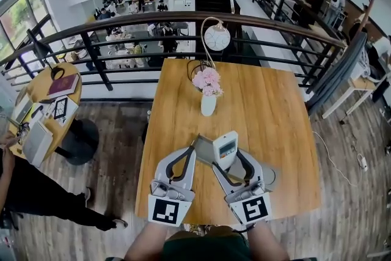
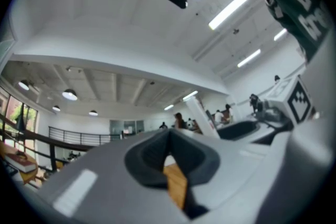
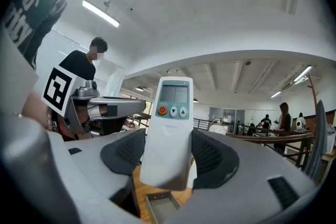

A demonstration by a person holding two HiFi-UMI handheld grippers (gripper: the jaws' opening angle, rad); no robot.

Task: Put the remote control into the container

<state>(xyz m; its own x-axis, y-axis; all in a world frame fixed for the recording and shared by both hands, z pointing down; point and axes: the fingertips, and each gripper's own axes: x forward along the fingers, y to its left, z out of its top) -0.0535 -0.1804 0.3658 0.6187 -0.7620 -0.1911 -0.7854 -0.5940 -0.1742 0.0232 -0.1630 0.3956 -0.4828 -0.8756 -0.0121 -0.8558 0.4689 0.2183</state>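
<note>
A white remote control [image 1: 225,148] with a small screen and an orange button stands upright between the jaws of my right gripper [image 1: 230,159], which is shut on it. In the right gripper view the remote [image 3: 169,128] is clamped by both dark pads [image 3: 212,157], its lower end hanging above a small open grey metal container [image 3: 160,206]. That container [image 1: 204,148] sits on the wooden table [image 1: 275,113] between the two grippers. My left gripper [image 1: 190,153] is just left of the container, its jaws shut with nothing between them [image 2: 169,153].
A white vase of pink flowers [image 1: 208,95] stands mid-table, with a round clock [image 1: 217,37] on a stand at the far edge. A dark railing [image 1: 122,33] runs behind the table. A round side table [image 1: 52,91] and a person [image 1: 24,186] are on the left.
</note>
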